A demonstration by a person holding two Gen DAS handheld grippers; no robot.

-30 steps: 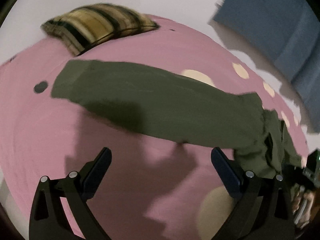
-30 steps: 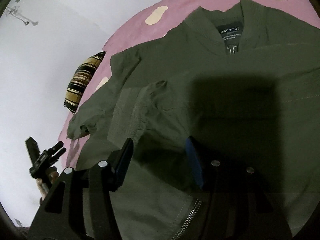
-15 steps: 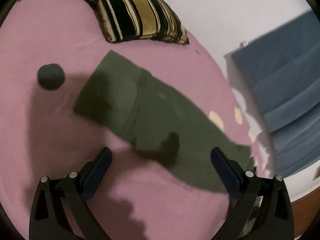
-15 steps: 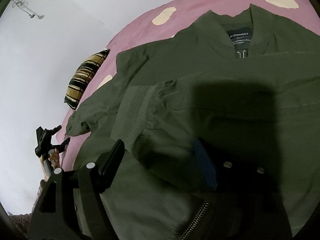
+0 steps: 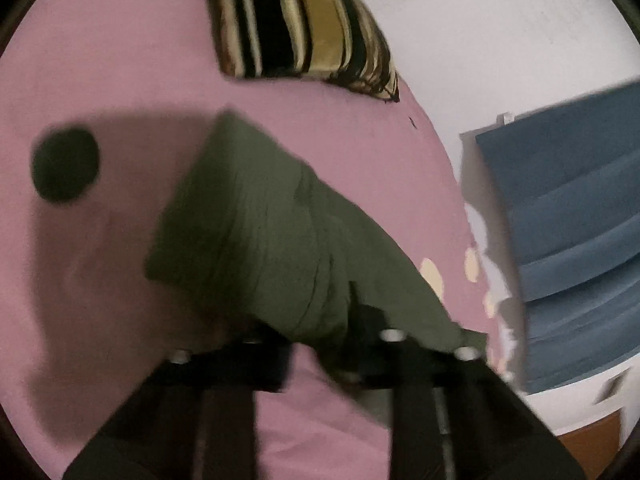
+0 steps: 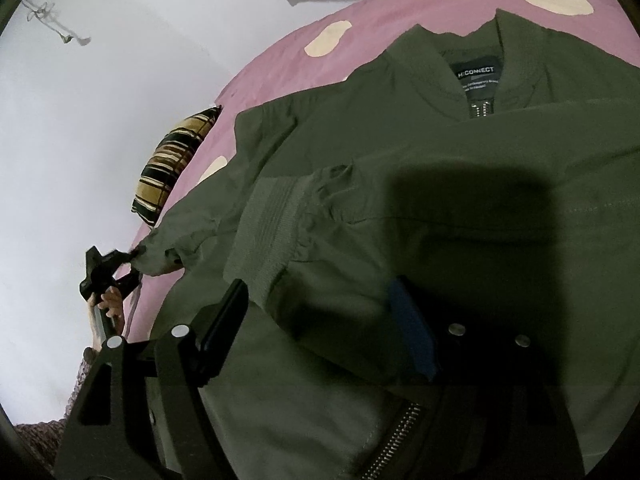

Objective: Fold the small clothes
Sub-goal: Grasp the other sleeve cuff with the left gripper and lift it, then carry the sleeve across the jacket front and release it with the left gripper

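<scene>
An olive green zip jacket lies spread on the pink bed sheet. One sleeve with a ribbed cuff is folded across its front. The other sleeve stretches out over the sheet. My left gripper is closing on that sleeve's edge, with the fabric pinched between its drawn-in fingers. In the right wrist view the left gripper holds the sleeve end at the bed's edge. My right gripper hovers open over the folded sleeve, its fingers wide to either side of the fabric.
A striped black and yellow pillow lies on the sheet just beyond the sleeve. A dark round spot marks the sheet at the left. A blue cloth hangs on the white wall at the right. A person's hand holds the left gripper.
My left gripper came in close to the outstretched sleeve and its wide jaws drew together on the fabric. The right gripper's jaws spread wider over the folded sleeve and stayed in place.
</scene>
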